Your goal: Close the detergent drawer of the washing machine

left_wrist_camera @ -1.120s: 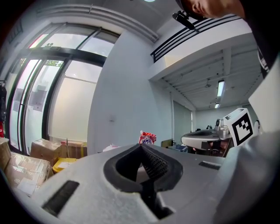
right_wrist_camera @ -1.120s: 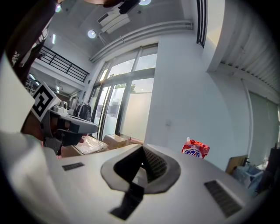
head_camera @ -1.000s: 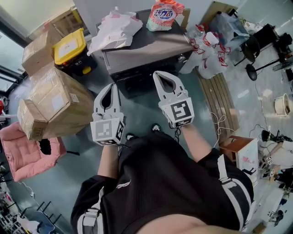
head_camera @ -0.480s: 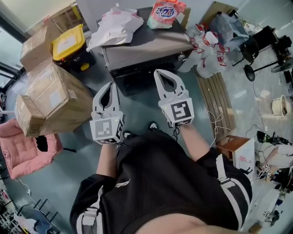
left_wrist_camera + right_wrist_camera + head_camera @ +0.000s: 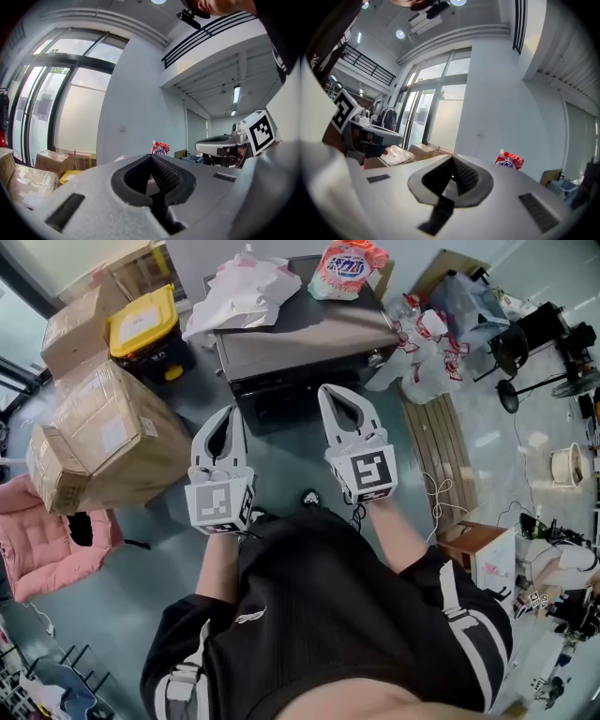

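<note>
Just ahead of my two tips stands the washing machine (image 5: 300, 334), a dark box with a gray top. My left hand-held gripper (image 5: 228, 418) and my right hand-held gripper (image 5: 333, 395) are side by side, a little apart, and both point level at it. Each one has its jaws pressed together with nothing between them. Neither one touches the machine. On the top of the machine, past my right tips, sits a pink bag of washing powder (image 5: 348, 268), and past my left tips lies a heap of white plastic bags (image 5: 244, 296). Off to the left of my left hand-held gripper are big cardboard boxes (image 5: 108, 437) on the floor. The detergent drawer should be on the dark front of the machine, just past my tips and lower down, but I look from high up and cannot see if it sticks out or sits all the way in. So this could be me coming up to push the drawer in, or me standing back after it went in. If it does stick out, closed jaws are good for the job: I would put one tip flat on its front and push straight until it stops.
</note>
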